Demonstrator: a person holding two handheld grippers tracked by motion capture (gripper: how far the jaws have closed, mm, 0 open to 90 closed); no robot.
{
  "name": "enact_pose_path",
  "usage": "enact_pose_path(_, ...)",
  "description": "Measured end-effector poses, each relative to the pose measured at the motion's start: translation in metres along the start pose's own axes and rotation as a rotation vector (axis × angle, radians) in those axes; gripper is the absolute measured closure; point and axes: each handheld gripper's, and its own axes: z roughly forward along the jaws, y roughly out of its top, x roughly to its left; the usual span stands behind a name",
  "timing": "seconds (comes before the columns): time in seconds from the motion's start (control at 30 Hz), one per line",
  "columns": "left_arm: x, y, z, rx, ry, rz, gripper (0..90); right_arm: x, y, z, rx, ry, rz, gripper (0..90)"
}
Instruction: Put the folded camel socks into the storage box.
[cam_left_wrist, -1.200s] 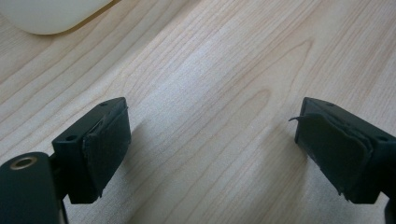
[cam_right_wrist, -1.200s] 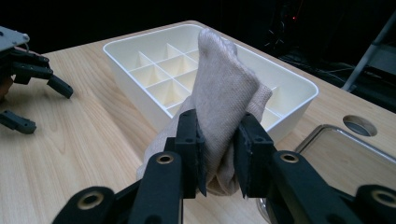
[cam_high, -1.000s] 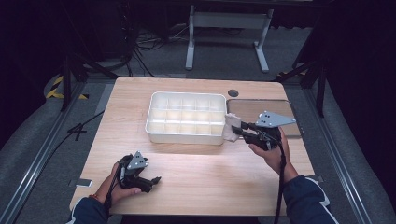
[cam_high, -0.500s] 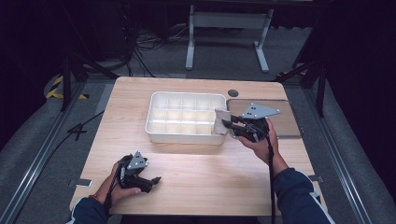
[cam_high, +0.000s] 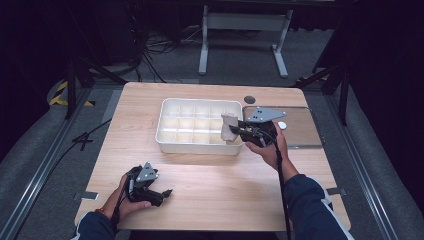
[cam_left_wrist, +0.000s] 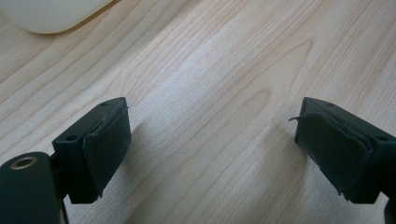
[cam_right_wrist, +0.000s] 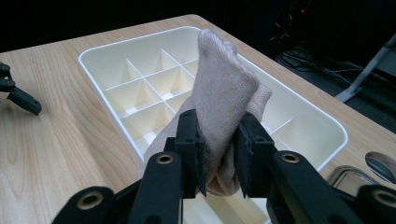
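A beige folded sock (cam_right_wrist: 224, 107) is pinched between the jaws of my right gripper (cam_right_wrist: 219, 140), which is shut on it. In the high view that right gripper (cam_high: 240, 131) holds the sock (cam_high: 229, 127) over the right end of the white divided tray (cam_high: 165, 135), above its near right compartments. The tray (cam_right_wrist: 100, 52) has several compartments, all bare where they show. My left gripper (cam_high: 162, 192) rests on the wooden table (cam_high: 225, 190) near the front left, held by a hand. Its jaws stand wide apart over bare wood, so the left gripper (cam_left_wrist: 210, 140) is open.
A flat brownish board with a metal rim (cam_high: 300, 132) lies right of the tray, with a small white disc (cam_high: 282, 125) on it. A dark round grommet (cam_high: 249, 99) sits in the tabletop behind. Metal rails run along both sides of the table.
My right gripper has carried the sock leftward, from beside the tray's right edge to over its right end. The left gripper has stayed put.
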Motion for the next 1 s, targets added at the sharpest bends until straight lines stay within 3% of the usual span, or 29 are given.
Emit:
enact_pose_path(0.4,0.000,0.000,0.000,0.000,0.001,0.000,10.9,0.002,0.009,0.024,0.027,-0.014,-0.009,72.9)
enact_pose_path(1.0,0.000,0.000,0.000,0.000,0.000,0.000,10.9,0.005,0.001,0.052,0.097,-0.018,0.002,72.9)
